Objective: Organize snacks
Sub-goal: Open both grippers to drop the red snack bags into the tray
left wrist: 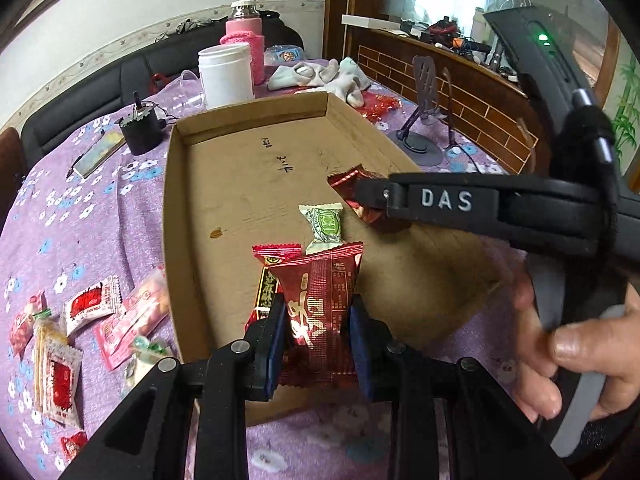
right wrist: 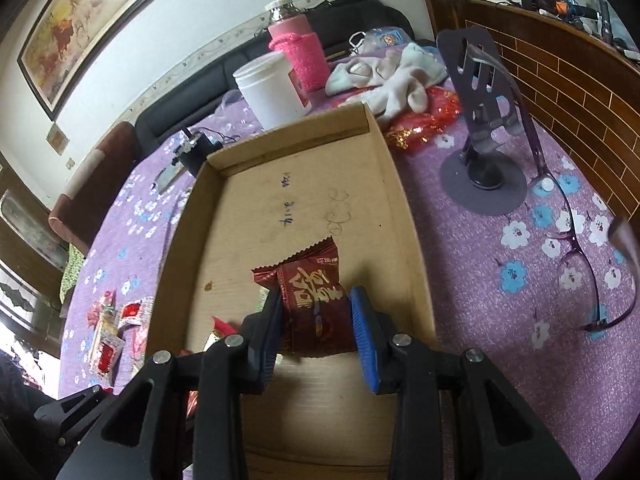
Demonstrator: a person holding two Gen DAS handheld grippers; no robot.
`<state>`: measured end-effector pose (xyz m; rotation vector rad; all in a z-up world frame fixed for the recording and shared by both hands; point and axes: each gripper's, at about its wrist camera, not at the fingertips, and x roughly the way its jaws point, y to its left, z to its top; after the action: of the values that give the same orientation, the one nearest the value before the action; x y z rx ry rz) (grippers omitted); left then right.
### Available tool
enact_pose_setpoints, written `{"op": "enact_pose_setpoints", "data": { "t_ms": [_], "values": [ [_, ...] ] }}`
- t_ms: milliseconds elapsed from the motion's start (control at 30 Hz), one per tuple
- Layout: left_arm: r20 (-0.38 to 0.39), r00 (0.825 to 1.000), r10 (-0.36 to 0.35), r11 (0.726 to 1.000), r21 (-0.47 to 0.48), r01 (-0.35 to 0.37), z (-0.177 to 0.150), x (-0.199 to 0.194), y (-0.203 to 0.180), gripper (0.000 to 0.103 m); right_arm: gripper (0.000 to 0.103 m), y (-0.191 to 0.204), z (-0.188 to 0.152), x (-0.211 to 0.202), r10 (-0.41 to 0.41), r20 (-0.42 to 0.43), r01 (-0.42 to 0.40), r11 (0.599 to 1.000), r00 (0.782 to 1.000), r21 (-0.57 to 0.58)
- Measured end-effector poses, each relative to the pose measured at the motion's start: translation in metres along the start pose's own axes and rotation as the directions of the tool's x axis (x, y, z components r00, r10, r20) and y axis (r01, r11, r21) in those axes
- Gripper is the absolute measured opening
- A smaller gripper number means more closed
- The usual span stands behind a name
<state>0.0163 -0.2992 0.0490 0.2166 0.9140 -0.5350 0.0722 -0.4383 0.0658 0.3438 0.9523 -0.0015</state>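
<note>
Now, step in hand: I carry two wrapped snacks over the cardboard tray, one per gripper.
Left gripper: clamped on a dark red snack packet, low centre of the left wrist frame, above the tray's near end.
Right gripper: pinching a second red packet, low centre of the right wrist frame, over the tray floor; from the left view it reaches in from the right edge.
Already in the tray: a green-and-white candy and a red-and-black packet, mid-frame, just beyond my left pads.
Still on the tablecloth: loose packets, lower left of the left view, outside the tray.
Next move, as I judge it: lower both packets to the cardboard beside the others, release, then return for the loose ones.
</note>
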Motion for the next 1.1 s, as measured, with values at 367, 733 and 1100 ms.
{"op": "enact_pose_setpoints", "data": {
  "t_ms": [367, 733, 1100],
  "values": [
    [-0.003, 1.0, 0.014, 1.0, -0.001, -0.014, 0.008, 0.015, 0.003, 0.03, 0.034, 0.001, -0.002, 0.008, -0.067, -0.014, 0.067, 0.998, 0.998, -0.012],
    [0.024, 1.0, -0.009, 1.0, 0.004, 0.009, 0.004, -0.009, 0.003, 0.052, 0.042, 0.005, 0.0, -0.001, -0.082, 0.04, 0.083, 0.996, 0.996, -0.022],
    [0.096, 0.995, 0.013, 0.999, -0.052, -0.008, -0.019, -0.066, 0.034, 0.053, 0.042, 0.026, -0.003, -0.026, -0.004, 0.173, 0.021, 0.995, 0.985, -0.094]
  ]
}}
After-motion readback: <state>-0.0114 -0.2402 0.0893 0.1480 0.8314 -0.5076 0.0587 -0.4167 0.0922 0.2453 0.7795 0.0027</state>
